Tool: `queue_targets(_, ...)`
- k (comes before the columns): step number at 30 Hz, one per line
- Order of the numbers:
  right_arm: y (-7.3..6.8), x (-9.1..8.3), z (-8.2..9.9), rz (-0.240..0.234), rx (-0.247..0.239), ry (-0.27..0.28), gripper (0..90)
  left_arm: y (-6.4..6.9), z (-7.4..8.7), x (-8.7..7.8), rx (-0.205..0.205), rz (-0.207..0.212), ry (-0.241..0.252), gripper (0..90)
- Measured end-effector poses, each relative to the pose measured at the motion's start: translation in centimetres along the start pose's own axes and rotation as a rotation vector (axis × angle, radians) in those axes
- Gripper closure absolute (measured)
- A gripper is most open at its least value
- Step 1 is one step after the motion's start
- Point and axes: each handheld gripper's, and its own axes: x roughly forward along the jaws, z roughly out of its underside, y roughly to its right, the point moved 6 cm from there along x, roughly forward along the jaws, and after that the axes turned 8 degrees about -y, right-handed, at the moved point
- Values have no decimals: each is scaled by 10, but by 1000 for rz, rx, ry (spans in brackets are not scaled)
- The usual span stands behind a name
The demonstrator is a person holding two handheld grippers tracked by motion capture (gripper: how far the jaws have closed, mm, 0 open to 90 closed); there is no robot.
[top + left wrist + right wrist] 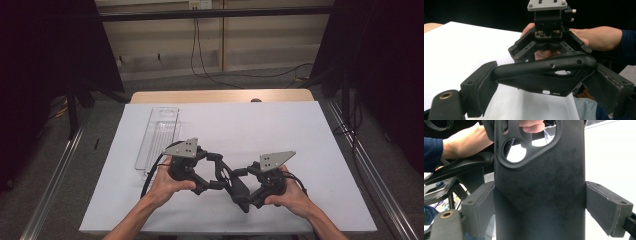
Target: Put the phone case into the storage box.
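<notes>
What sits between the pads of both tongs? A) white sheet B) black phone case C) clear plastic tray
B: the black phone case spans the pads of the left tongs and stands between those of the right tongs; the clear tray lies apart on the white sheet.

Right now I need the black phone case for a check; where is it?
In the high view the black phone case is held above the white sheet, between the left claw and right claw, near the table's front edge.
</notes>
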Motion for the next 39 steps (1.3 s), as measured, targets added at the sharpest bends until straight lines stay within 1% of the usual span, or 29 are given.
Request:
queue_targets(2, 1, 0, 0, 20, 12, -3, 68, -1, -1, -2, -8, -13, 6, 137)
queue_targets(3, 1, 0, 0, 21, 15, -4, 69, -3, -1, -4, -12, -17, 11, 138)
queue_targets(5, 2, -1, 0, 27, 19, 4, 60, -5, -2, -9, -18, -37, 22, 137)
queue_targets(9, 6, -5, -2, 64, 31, 32, 33, -9, -2, -14, -29, -67, 32, 137)
queue_targets(15, 8, -9, -4, 102, 32, 61, 21, -11, -1, -16, -40, -104, 33, 137)
queue_targets(21, 11, -14, -6, 145, 38, 83, 14, -14, -1, -19, -58, -125, 41, 136)
queue_targets(23, 12, -16, -6, 165, 41, 92, 15, -15, -1, -20, -72, -134, 49, 136)
queue_targets(24, 13, -17, -6, 177, 47, 95, 13, -16, 0, -21, -75, -135, 47, 136)
queue_targets(26, 14, -18, -6, 203, 54, 102, 11, -17, 1, -21, -80, -150, 42, 136)
queue_targets(27, 15, -19, -6, 214, 58, 104, 11, -17, 1, -22, -89, -151, 45, 136)
queue_targets(30, 15, -21, -7, 235, 65, 116, 11, -18, 3, -22, -97, -164, 40, 136)
queue_targets(32, 15, -22, -7, 241, 67, 117, 6, -19, 3, -22, -100, -172, 41, 136)
queue_targets(34, 16, -23, -8, 265, 71, 126, 6, -19, 3, -23, -105, -180, 40, 136)
queue_targets(37, 16, -25, -7, 293, 77, 118, 6, -20, 3, -26, -116, -195, 42, 136)
queue_targets(39, 16, -27, -6, 322, 88, 104, 6, -21, 4, -27, -119, -204, 40, 136)
